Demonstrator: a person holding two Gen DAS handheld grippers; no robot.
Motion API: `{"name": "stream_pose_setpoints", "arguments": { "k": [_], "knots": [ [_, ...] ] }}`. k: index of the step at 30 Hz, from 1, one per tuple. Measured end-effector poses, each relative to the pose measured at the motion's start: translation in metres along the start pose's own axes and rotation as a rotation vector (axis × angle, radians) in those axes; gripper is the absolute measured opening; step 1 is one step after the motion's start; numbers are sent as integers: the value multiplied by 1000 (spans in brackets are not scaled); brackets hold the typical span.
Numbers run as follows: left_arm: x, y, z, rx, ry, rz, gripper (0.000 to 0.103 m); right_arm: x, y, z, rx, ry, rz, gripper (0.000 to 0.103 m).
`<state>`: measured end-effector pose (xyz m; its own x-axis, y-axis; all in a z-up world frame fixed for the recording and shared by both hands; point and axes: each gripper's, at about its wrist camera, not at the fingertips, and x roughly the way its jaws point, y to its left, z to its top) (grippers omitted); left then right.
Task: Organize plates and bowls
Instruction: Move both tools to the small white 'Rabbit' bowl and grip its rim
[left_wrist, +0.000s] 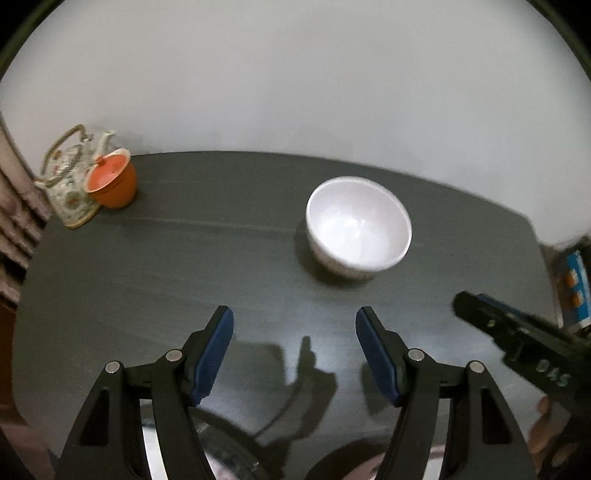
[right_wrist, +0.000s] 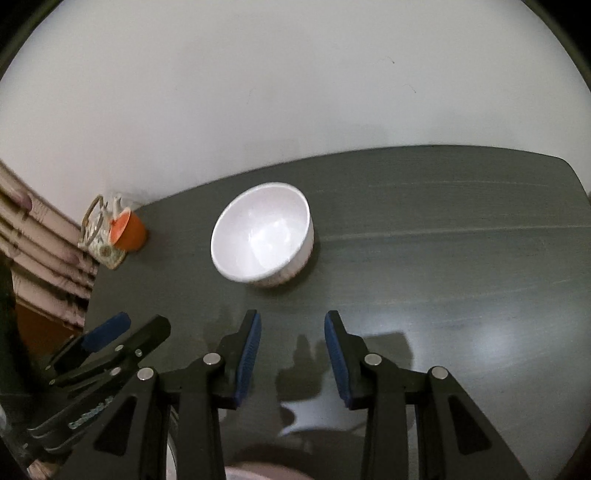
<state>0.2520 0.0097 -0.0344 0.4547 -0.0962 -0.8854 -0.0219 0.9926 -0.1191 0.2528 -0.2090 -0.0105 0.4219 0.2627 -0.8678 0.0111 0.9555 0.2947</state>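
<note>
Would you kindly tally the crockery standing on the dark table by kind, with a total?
White ceramic bowl: 1
Orange lidded cup: 1
Floral patterned teapot with a hoop handle: 1
Total: 3, all standing on the dark grey table; a rim at the bottom edge is too cut off to name.
</note>
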Motion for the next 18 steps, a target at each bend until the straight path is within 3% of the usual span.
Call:
{"name": "stream_pose_setpoints", "arguments": {
  "k": [3, 10, 18],
  "knots": [
    [12, 5, 19, -39, 11, -70, 66, 13, -4, 17, 35, 2, 1, 36],
    [51, 8, 54, -106, 63, -113, 65, 45, -15, 46, 100, 30, -3, 36],
    [102, 4, 62, -162, 149, -130, 58, 87, -19, 56, 100, 87, -69, 36]
  ]
}}
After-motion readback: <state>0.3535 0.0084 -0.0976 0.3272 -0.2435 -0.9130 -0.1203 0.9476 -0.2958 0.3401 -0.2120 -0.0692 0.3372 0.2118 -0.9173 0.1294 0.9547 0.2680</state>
